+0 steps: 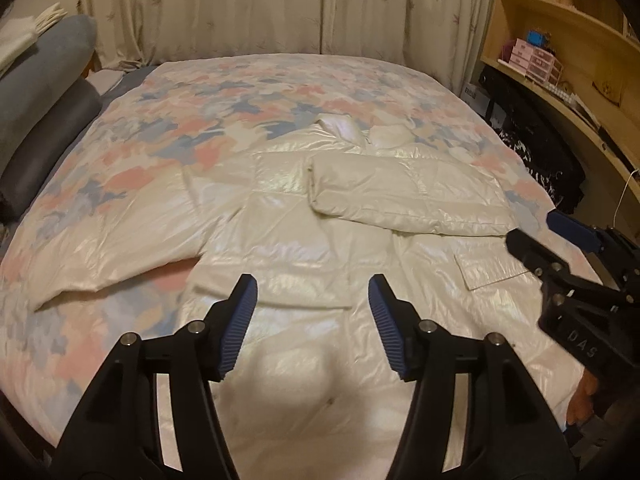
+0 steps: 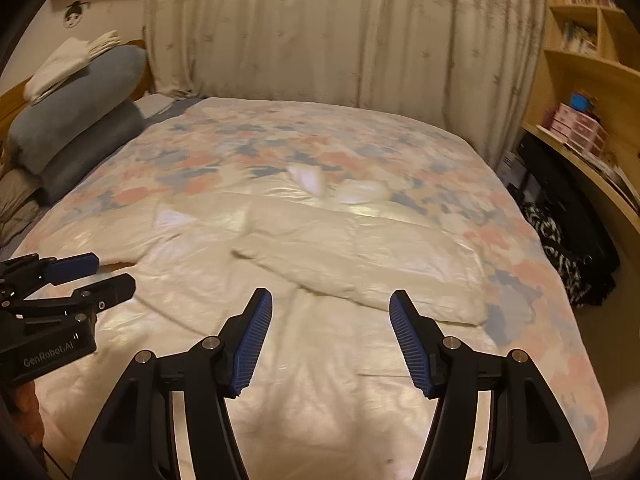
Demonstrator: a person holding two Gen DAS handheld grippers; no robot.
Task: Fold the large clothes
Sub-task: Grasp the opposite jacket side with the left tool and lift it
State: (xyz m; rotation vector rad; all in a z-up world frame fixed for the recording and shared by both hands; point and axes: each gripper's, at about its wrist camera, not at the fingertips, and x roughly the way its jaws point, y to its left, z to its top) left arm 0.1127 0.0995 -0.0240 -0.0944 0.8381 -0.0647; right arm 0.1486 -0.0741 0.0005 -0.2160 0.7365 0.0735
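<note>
I have the left gripper [image 1: 312,292] and right gripper [image 2: 331,308] both spread apart and empty, hovering above the near end of the white puffer jacket [image 1: 320,232]. The jacket lies flat on the floral bedspread [image 1: 160,128], one sleeve [image 1: 408,196] folded across its chest.

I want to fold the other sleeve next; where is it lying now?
The unfolded sleeve lies spread on the floral bedspread, left of the jacket's body in the left wrist view.

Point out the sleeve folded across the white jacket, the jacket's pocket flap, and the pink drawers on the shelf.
folded sleeve [image 1: 404,196], left wrist view, middle of its top face.
pocket flap [image 1: 490,270], left wrist view, centre of the flap.
pink drawers [image 1: 538,60], left wrist view, front of the stack.
</note>
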